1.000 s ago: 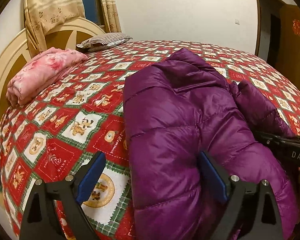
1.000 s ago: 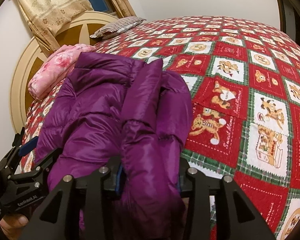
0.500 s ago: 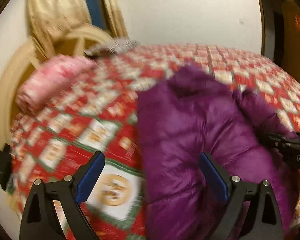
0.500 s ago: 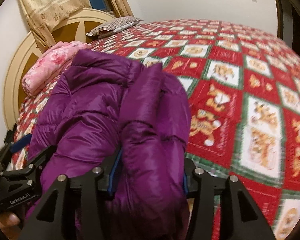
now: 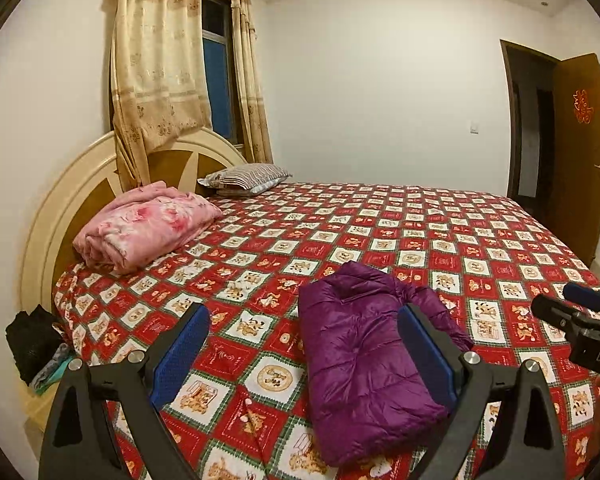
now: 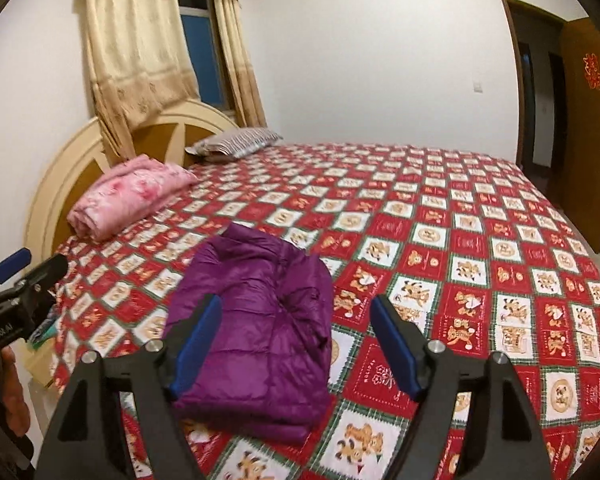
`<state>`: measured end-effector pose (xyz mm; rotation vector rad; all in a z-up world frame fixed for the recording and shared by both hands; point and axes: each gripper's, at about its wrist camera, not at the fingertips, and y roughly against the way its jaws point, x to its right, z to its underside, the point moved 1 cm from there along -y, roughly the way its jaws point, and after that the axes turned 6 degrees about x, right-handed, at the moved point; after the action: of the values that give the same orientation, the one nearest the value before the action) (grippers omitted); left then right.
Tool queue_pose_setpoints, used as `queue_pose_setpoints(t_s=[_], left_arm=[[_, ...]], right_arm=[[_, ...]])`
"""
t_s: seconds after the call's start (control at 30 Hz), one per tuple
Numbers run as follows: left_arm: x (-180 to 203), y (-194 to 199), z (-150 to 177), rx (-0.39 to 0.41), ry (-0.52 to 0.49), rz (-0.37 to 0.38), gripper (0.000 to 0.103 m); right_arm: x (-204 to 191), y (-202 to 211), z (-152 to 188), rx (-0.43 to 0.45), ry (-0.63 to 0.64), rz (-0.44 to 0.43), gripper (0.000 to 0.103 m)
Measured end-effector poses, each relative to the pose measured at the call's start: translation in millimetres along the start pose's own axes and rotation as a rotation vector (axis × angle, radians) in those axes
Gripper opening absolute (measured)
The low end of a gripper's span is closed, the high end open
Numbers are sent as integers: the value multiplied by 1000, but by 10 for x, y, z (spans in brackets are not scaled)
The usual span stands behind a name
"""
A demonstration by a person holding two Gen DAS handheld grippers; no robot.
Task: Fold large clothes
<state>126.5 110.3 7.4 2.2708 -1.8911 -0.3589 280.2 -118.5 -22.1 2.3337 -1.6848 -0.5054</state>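
A purple puffer jacket point(image 5: 360, 344) lies folded in a compact bundle near the front edge of the bed point(image 5: 420, 224), also seen in the right wrist view as the same jacket point(image 6: 260, 320). My left gripper point(image 5: 304, 332) hovers above and in front of it, open, with nothing between its blue pads. My right gripper point(image 6: 296, 328) is raised off the jacket too; its jaws are opening and hold nothing. Each gripper shows at the edge of the other's view: the right gripper point(image 5: 580, 320) at the right edge, the left gripper point(image 6: 16, 276) at the left edge.
A folded pink blanket point(image 5: 144, 228) and a striped pillow point(image 5: 244, 178) lie by the headboard point(image 5: 60, 216). Dark clothes point(image 5: 32, 344) are piled beside the bed at left. Curtains point(image 5: 156, 64) hang behind. An open door point(image 5: 580, 152) stands at right.
The right gripper let go of the jacket fold and opened. Both grippers pulled up and back, so the jacket now looks smaller and lies free on the bed.
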Motion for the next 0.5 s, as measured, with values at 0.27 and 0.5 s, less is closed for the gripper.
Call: queue_pose_setpoints(t_s=[0.27,0.5], left_arm=[[-66,170,19,11,6,-18,95],[-88,182,28,13,0,-15,95]], right_arm=[[-99,212,-34,44,13,-18,79],[-126,255,-16,50,18,-14,80]])
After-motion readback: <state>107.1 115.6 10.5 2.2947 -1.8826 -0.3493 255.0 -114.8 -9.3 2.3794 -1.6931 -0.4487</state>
